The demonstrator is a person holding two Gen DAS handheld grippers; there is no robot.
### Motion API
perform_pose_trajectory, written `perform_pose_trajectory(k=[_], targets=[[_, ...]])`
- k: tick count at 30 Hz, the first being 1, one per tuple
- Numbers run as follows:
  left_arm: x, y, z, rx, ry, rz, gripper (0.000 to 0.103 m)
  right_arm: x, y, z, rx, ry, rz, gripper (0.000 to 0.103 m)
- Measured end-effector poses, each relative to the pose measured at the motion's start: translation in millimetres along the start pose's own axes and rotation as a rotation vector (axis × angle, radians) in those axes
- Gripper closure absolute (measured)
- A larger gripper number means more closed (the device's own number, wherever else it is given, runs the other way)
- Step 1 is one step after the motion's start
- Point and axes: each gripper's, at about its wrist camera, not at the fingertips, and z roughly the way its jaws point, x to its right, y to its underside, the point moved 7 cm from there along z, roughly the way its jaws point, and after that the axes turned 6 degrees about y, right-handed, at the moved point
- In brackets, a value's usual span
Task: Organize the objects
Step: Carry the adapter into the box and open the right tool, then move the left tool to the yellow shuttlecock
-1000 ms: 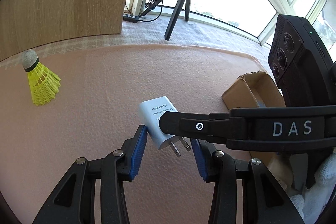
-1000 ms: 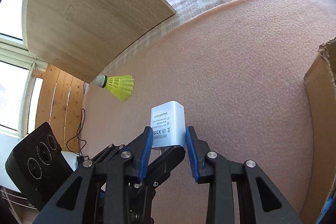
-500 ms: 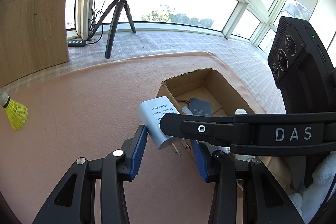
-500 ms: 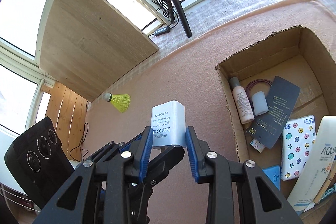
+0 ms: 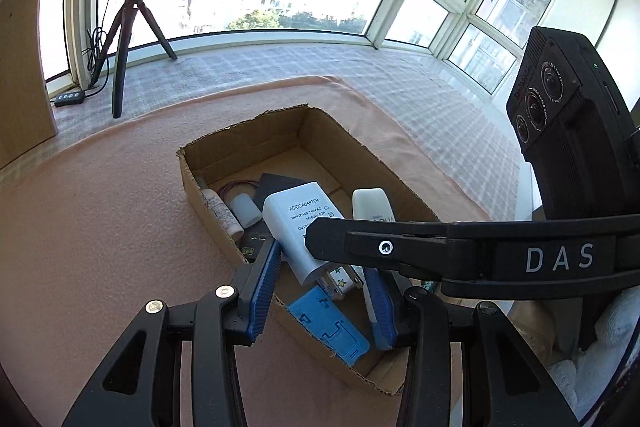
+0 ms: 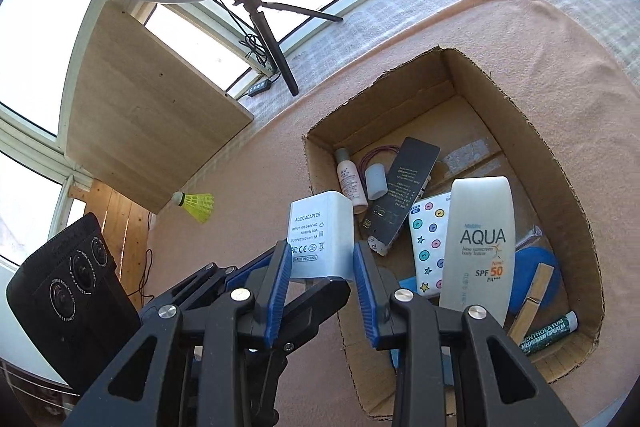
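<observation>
Right gripper (image 6: 322, 267) clamped on the lower body of the white AC/DC adapter (image 6: 322, 241), long axis running forward along the fingers, prongs back toward the wrist, held just over the near-left rim of the cardboard box (image 6: 560, 187). Left gripper (image 5: 320, 287) hanging roughly half open around the adapter's prong end, gripping nothing, above the same box. Judged next: short carry rightward over the box, then release.

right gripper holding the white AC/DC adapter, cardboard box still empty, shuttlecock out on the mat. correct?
Not quite: the cardboard box is not empty. The right wrist view shows a sunscreen tube, a small pink bottle and more inside. The right gripper does hold the adapter; the shuttlecock is on the mat.
</observation>
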Motion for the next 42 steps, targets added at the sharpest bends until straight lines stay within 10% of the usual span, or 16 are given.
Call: perform_pose_trajectory(k=[7, 10, 13, 42], targets=[[16.8, -0.7, 8.0, -0.013, 0.01, 0.028, 0.055, 12.5, -1.0, -10.6, 0.012, 0.012, -0.009, 0.074], [15.8, -0.6, 10.6, -0.022, -0.018, 0.025, 0.026, 18.6, -5.6, -13.2, 0.037, 0.046, 0.001, 0.056], [13.6, 0.6, 10.2, -0.027, -0.023, 0.022, 0.025, 23.6, -9.6, -19.2, 0.08, 0.057, 0.023, 0.04], [-80.1, 15.7, -59.4, 0.043, -0.16, -0.087, 0.026, -41.8, 2.7, 16.2, 0.024, 0.069, -0.091, 0.039]])
